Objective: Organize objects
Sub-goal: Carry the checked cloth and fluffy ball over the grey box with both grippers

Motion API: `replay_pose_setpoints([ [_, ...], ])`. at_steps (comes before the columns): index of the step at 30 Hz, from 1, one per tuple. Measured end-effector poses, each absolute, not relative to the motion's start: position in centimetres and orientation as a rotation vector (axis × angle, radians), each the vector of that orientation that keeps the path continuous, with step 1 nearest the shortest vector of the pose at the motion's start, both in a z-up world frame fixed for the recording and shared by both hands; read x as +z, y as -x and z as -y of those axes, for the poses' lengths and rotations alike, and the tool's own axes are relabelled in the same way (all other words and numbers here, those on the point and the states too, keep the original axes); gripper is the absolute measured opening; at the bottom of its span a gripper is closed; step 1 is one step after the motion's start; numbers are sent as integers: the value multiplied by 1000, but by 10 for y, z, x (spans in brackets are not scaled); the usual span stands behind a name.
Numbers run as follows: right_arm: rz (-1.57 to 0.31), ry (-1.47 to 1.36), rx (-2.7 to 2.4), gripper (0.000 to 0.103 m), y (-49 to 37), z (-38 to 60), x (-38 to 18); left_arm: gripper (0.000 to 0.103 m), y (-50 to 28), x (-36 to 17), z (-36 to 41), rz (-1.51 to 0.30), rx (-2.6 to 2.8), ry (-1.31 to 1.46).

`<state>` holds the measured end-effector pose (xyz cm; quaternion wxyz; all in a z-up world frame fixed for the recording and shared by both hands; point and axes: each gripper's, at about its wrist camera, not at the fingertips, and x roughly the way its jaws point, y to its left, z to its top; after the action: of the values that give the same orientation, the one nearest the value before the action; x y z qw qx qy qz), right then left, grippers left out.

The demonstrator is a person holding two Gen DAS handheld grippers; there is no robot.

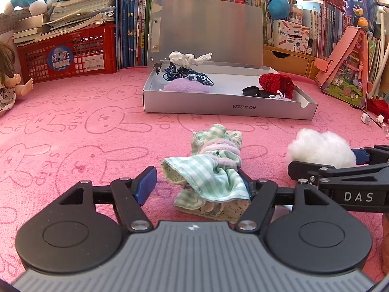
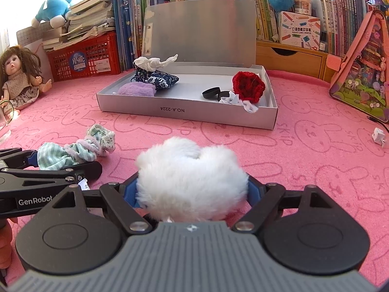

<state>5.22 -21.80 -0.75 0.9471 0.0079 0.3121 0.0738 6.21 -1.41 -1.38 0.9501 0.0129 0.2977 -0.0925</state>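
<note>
A green checked doll dress (image 1: pixel 211 170) lies on the pink rabbit-print mat between the fingers of my left gripper (image 1: pixel 198 185), which is open around it; the dress covers the right finger. The dress also shows in the right wrist view (image 2: pixel 73 152). My right gripper (image 2: pixel 192 189) has its fingers against both sides of a white fluffy ball (image 2: pixel 192 177), which also shows in the left wrist view (image 1: pixel 321 149). An open silver box (image 1: pixel 228 107) stands ahead and holds a purple plush, a blue patterned pouch, white tissue, a red crochet piece (image 1: pixel 277 84) and black rings.
A doll (image 2: pixel 19 77) sits at the left, with a glass at the left edge (image 2: pixel 4 121). A red crate (image 1: pixel 70 53) with books, rows of books and plush toys line the back. A pink toy house (image 2: pixel 364 77) stands at the right. A small paper piece (image 2: pixel 379 137) lies nearby.
</note>
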Motion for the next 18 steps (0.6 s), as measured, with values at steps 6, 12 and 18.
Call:
replay_pose_setpoints([
  [6, -644, -33, 117, 84, -54, 221, -9, 76, -62, -14, 14, -606, -186, -26],
  [12, -647, -31, 109, 86, -53, 220, -10, 87, -67, -13, 12, -623, -171, -10],
  [18, -652, -29, 107, 87, -54, 219, -10, 87, -71, -12, 14, -631, -163, -15],
])
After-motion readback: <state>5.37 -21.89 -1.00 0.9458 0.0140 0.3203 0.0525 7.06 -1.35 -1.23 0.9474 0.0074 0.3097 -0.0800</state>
